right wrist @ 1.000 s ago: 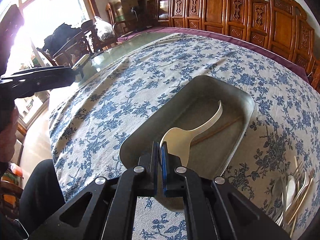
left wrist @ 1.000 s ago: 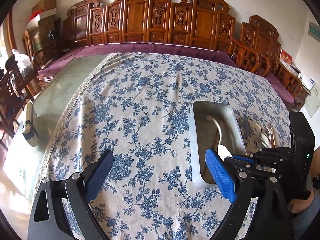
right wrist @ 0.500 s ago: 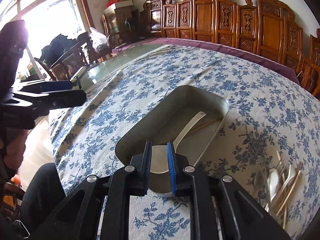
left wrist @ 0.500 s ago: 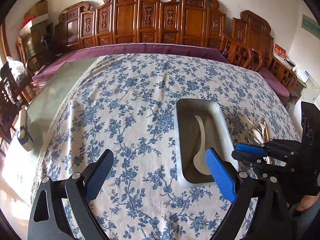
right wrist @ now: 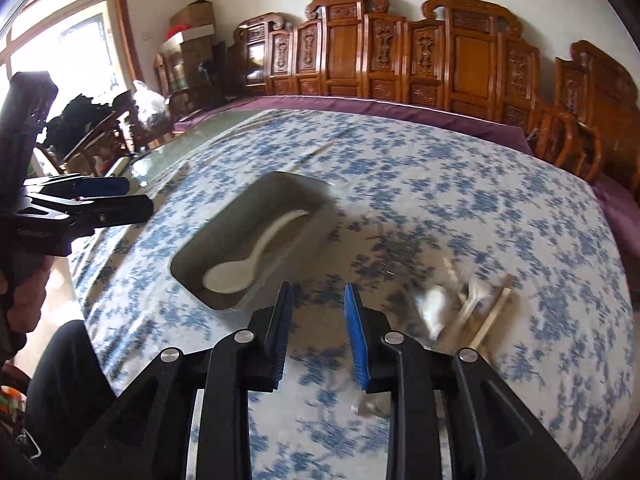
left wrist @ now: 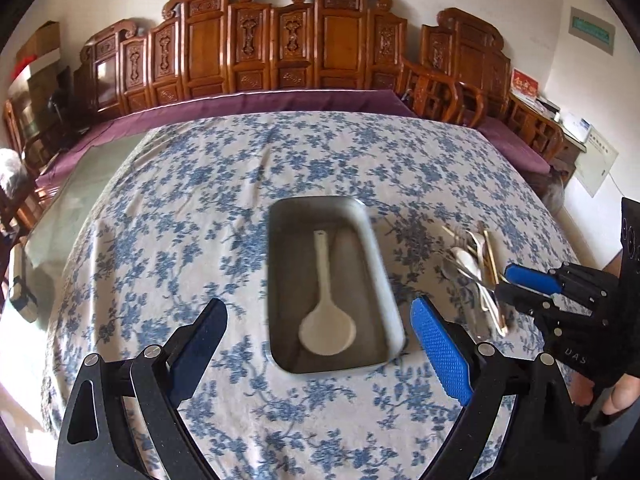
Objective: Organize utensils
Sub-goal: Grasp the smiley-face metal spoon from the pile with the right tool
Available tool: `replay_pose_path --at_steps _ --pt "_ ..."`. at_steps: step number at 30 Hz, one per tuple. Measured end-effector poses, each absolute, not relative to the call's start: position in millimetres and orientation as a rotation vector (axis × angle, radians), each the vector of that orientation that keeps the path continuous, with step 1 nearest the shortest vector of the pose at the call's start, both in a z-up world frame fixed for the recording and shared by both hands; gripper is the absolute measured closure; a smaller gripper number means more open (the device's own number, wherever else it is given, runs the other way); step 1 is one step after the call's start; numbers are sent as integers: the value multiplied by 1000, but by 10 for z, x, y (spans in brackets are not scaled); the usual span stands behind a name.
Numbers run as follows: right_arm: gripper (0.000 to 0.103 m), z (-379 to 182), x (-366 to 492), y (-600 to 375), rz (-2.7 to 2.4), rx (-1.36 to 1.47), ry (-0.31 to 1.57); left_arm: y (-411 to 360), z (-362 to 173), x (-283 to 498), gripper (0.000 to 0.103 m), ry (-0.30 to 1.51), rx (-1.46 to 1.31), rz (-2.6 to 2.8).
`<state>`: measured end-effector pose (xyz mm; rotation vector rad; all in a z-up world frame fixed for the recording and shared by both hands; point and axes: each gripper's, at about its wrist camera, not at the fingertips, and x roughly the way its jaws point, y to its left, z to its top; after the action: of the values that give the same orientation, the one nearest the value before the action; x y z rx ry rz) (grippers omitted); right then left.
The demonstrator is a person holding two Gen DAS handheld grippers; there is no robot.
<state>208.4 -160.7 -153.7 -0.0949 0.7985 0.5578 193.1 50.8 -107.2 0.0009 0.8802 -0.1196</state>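
A metal tray lies on the blue floral tablecloth and holds a white spoon. A brown chopstick beside the spoon is partly hidden. A pile of loose utensils, spoons, forks and chopsticks, lies on the cloth right of the tray. My left gripper is wide open and empty, above the tray's near end. My right gripper is open and empty, over the cloth between tray and pile.
The tablecloth covers most of a large glass-topped table. Carved wooden chairs line the far edge. Bare glass shows at the left. A small device sits at the table's left edge.
My right gripper opened and let go of the white spoon, which now lies in the tray. It then drew back toward the utensil pile. My left gripper shifted so the tray sits between its fingers.
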Motion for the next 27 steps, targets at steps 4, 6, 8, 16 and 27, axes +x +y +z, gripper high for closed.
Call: replay_pose_path --at_steps 4,6,8,16,27 --pt "74 -1601 2133 -1970 487 -87 807 233 -1149 1953 14 893 15 -162" --pt "74 -1636 2177 -2148 448 -87 809 130 -1187 1964 14 899 21 -177" --pt "72 -1672 2236 -2307 417 -84 810 2 -1230 1969 14 907 28 -195" --pt "69 -1838 2467 -2779 350 -34 828 -387 -1427 2033 14 944 74 -241" --pt "69 -2234 2505 -2472 456 -52 882 -672 -1749 2134 14 1009 110 -250"
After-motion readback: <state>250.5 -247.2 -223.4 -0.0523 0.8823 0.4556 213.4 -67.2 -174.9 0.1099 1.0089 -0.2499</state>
